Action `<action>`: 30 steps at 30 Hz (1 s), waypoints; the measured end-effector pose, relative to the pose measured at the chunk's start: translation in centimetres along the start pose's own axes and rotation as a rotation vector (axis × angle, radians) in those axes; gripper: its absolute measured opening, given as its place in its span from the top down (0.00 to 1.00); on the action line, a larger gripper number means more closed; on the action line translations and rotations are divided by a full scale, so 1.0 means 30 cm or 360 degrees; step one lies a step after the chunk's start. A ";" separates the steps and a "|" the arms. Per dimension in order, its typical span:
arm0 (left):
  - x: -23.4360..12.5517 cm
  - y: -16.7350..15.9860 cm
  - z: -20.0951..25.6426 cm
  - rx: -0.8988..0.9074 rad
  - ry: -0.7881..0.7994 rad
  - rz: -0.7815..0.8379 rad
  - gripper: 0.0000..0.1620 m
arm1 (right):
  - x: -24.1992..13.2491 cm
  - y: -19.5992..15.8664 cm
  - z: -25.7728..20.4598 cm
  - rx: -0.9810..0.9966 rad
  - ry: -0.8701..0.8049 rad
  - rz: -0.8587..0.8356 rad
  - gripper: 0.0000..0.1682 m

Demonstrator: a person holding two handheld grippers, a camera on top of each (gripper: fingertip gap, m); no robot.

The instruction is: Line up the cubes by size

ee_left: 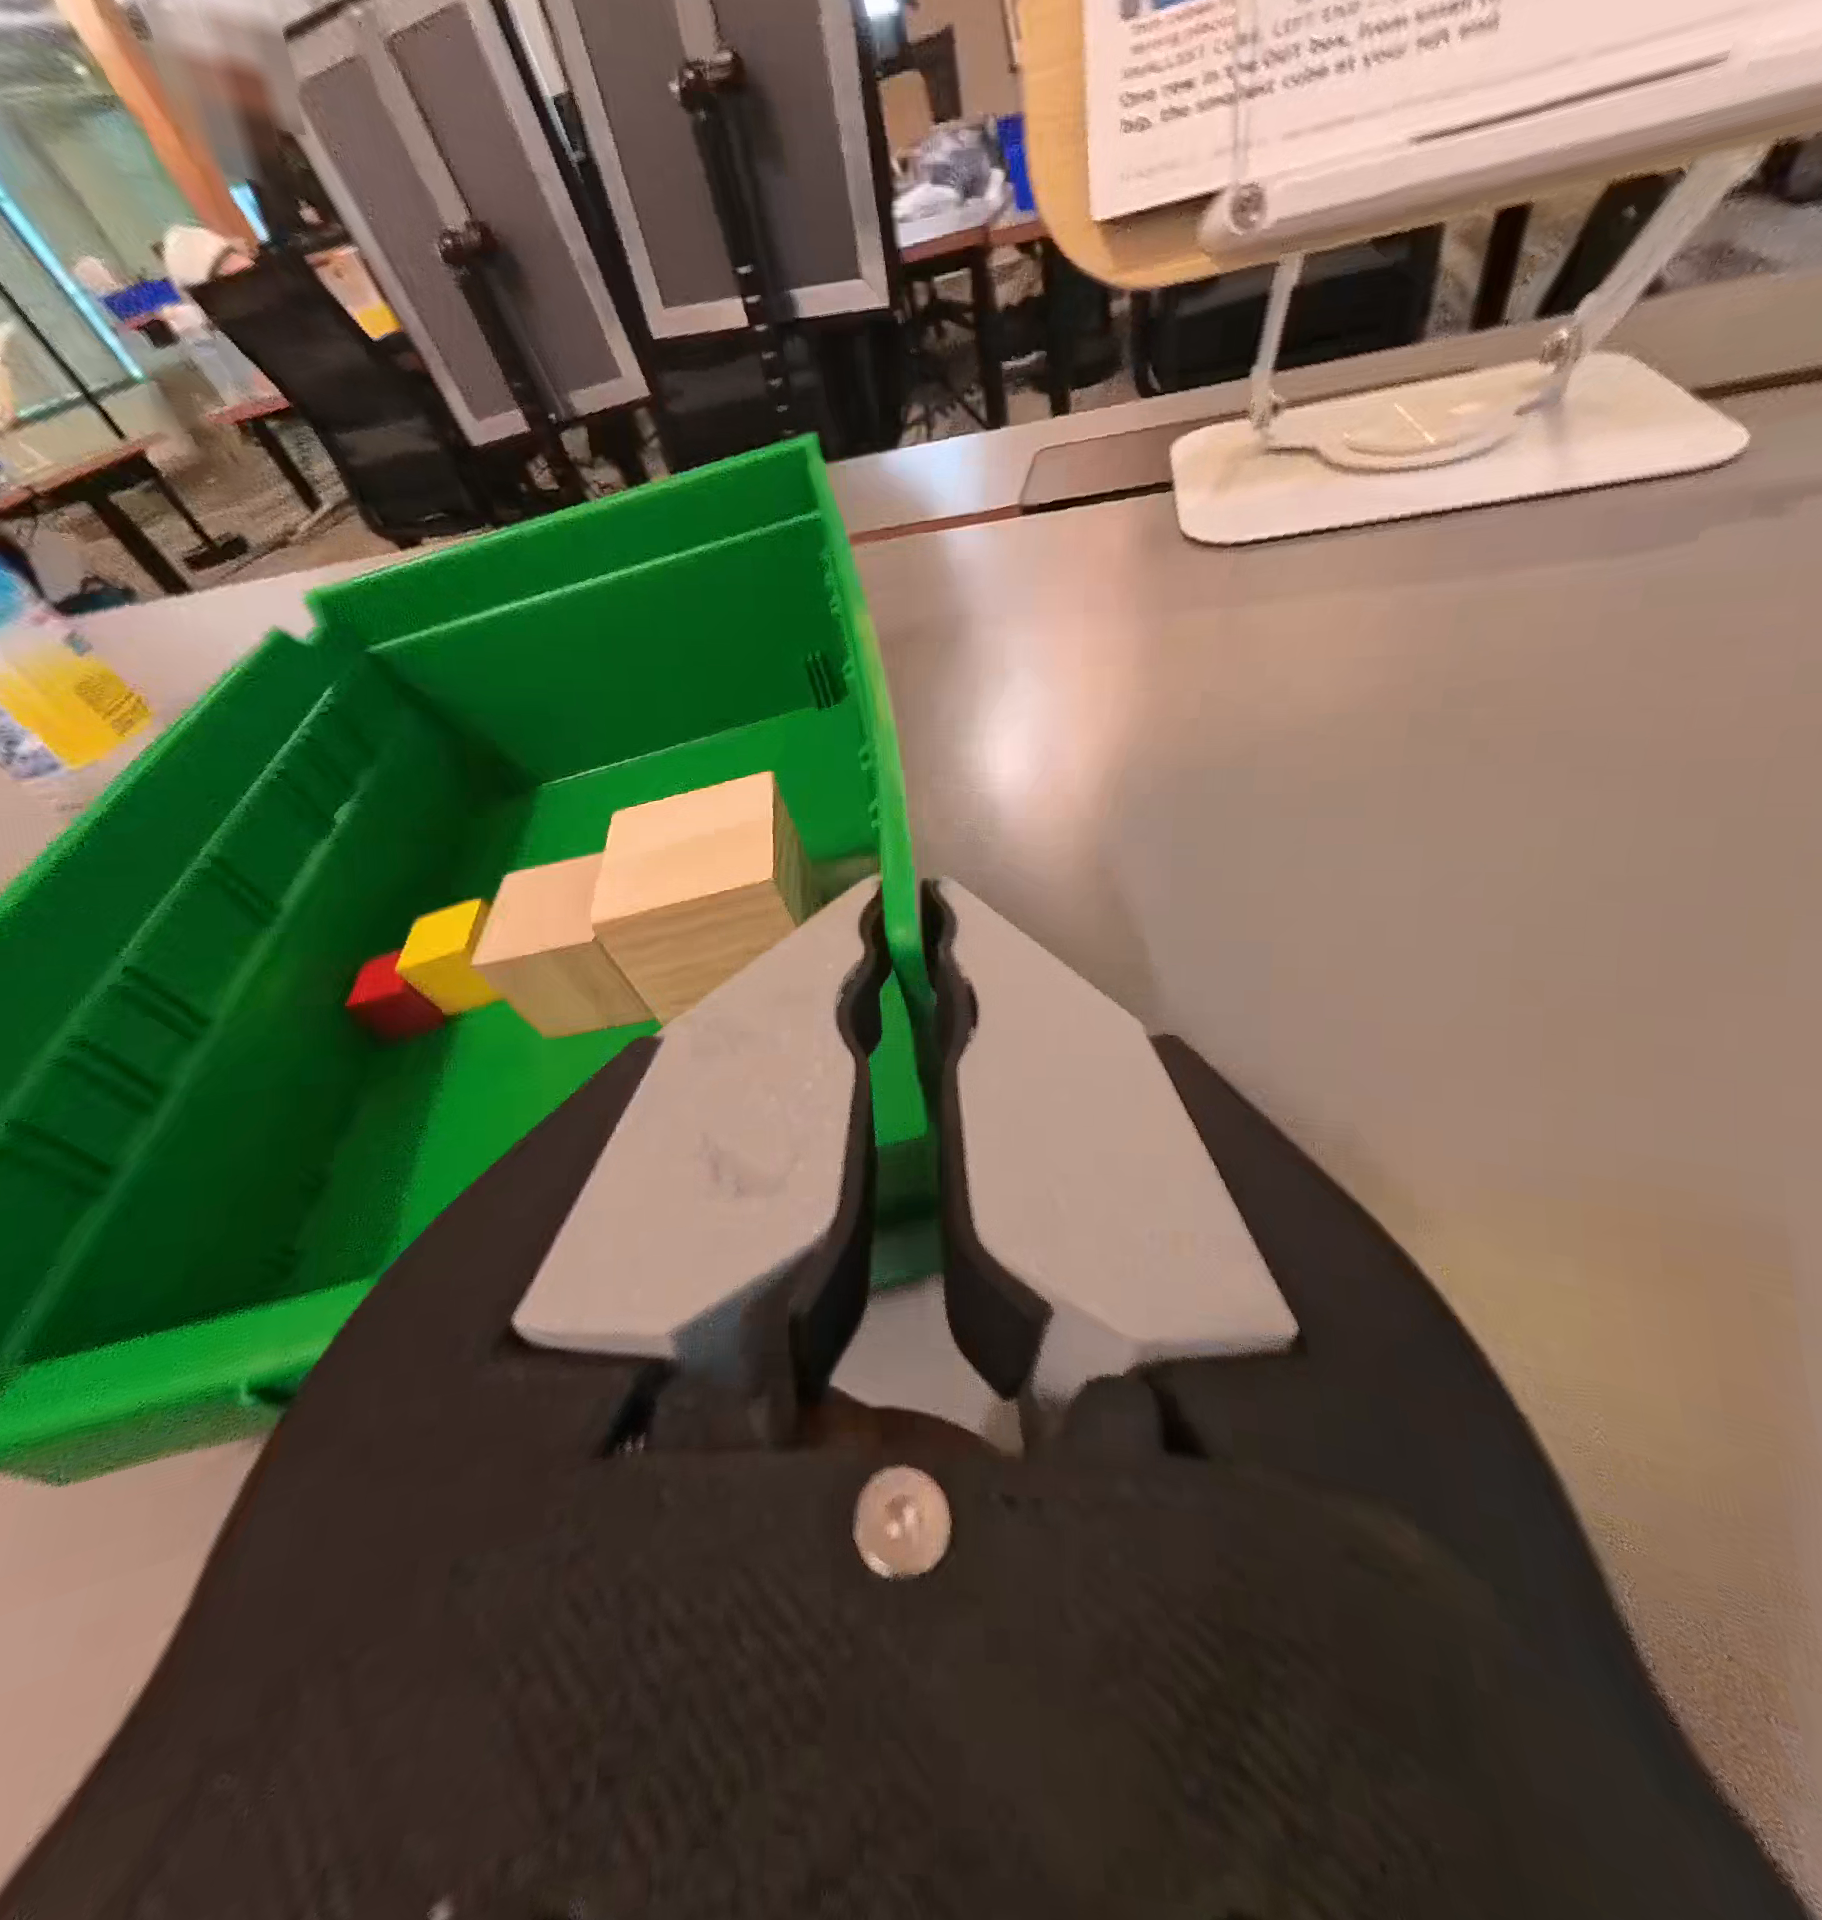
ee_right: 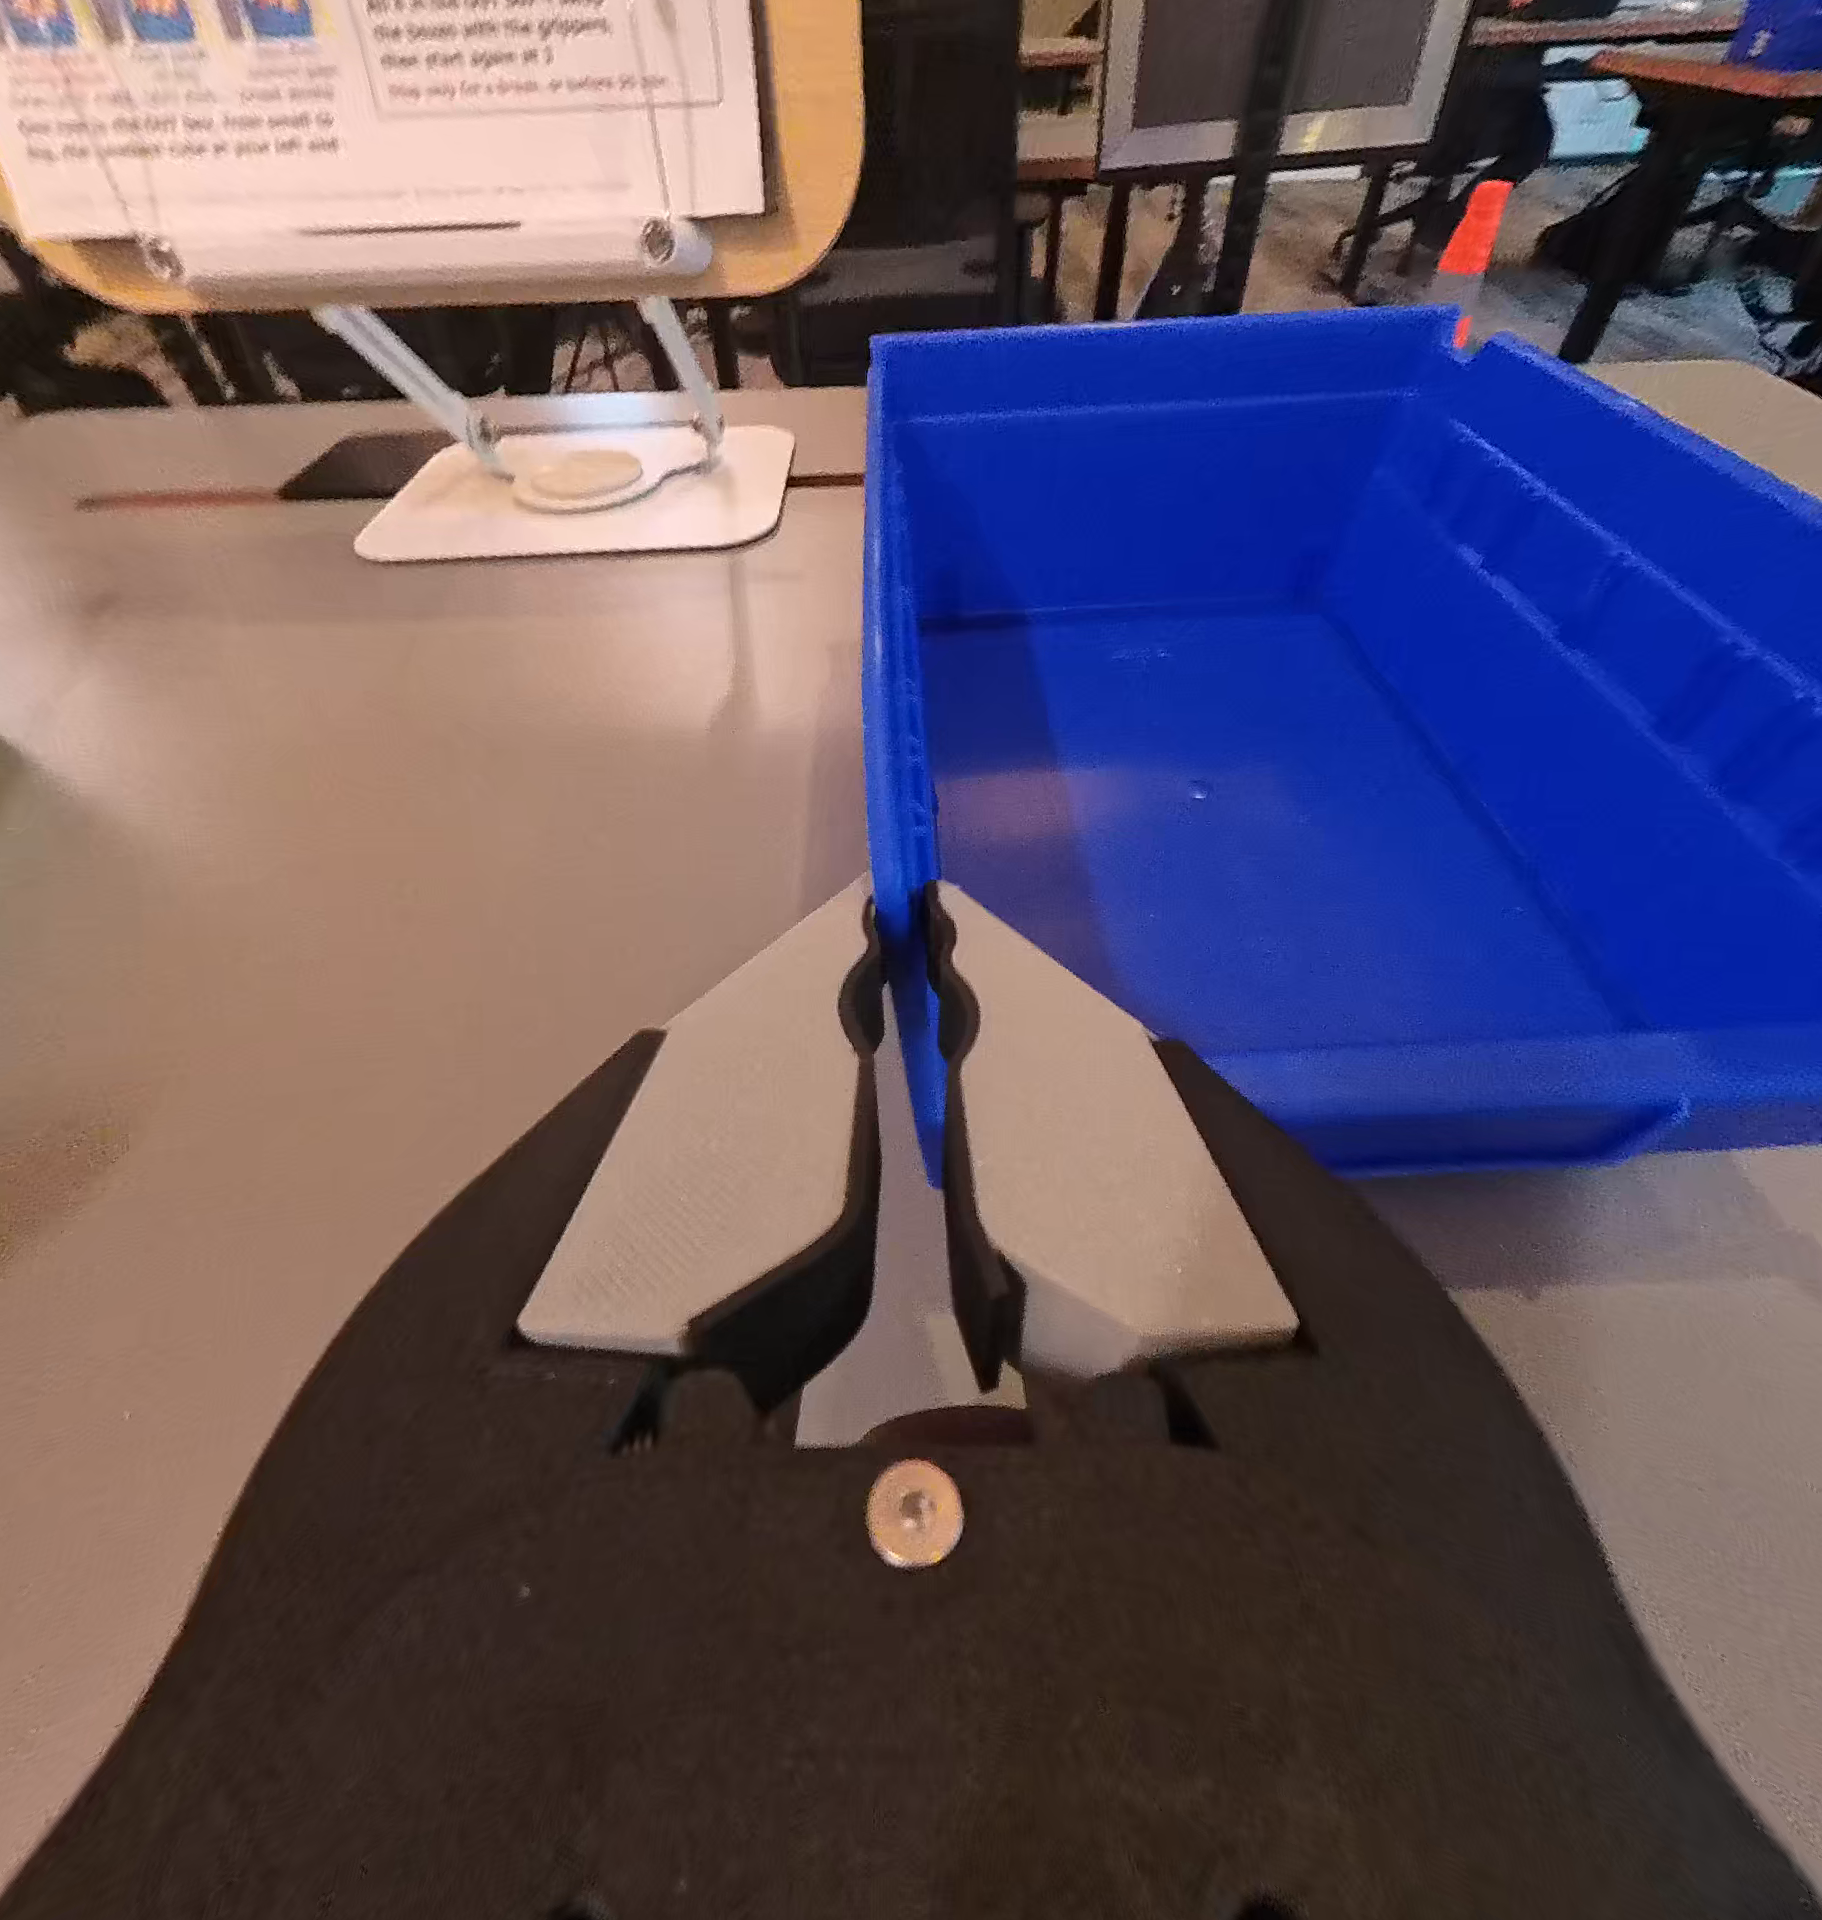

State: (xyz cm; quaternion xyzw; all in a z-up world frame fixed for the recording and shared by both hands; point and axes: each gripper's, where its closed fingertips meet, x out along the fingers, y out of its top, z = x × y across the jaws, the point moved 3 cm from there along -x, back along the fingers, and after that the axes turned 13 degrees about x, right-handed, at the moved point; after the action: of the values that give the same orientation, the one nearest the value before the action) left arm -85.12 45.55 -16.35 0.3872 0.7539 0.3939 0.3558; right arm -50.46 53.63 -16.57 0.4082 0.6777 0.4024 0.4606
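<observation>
In the left wrist view a green bin holds a row of cubes rising in size: a small red cube, a yellow cube, a medium wooden cube and a large wooden cube. My left gripper is shut on the green bin's right wall. In the right wrist view my right gripper is shut on the left wall of a blue bin with nothing in it.
A white stand holding a board with printed sheets sits at the table's far side between the bins; it also shows in the right wrist view. A yellow card lies left of the green bin. Chairs and desks stand beyond the grey table.
</observation>
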 end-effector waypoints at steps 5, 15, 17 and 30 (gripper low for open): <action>0.009 -0.015 -0.029 -0.0037 -0.0183 0.0069 1.00 | -0.010 0.011 0.058 0.0097 0.0001 0.0051 0.99; 0.016 -0.024 -0.052 -0.0075 -0.0248 0.0054 1.00 | -0.009 -0.006 -0.022 0.0000 -0.0223 0.0168 0.99; 0.015 -0.023 -0.050 -0.0062 -0.0266 0.0044 1.00 | 0.024 -0.001 -0.035 -0.0014 -0.0226 0.0137 1.00; -0.124 0.108 -0.115 -0.0268 -0.0415 0.0256 0.43 | -0.038 0.133 -0.105 -0.0273 0.0197 0.0039 0.56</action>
State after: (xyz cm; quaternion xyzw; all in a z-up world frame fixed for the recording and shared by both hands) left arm -85.39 42.50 -11.16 0.4630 0.6322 0.4293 0.4491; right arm -52.46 53.43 -11.76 0.3500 0.6629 0.4890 0.4461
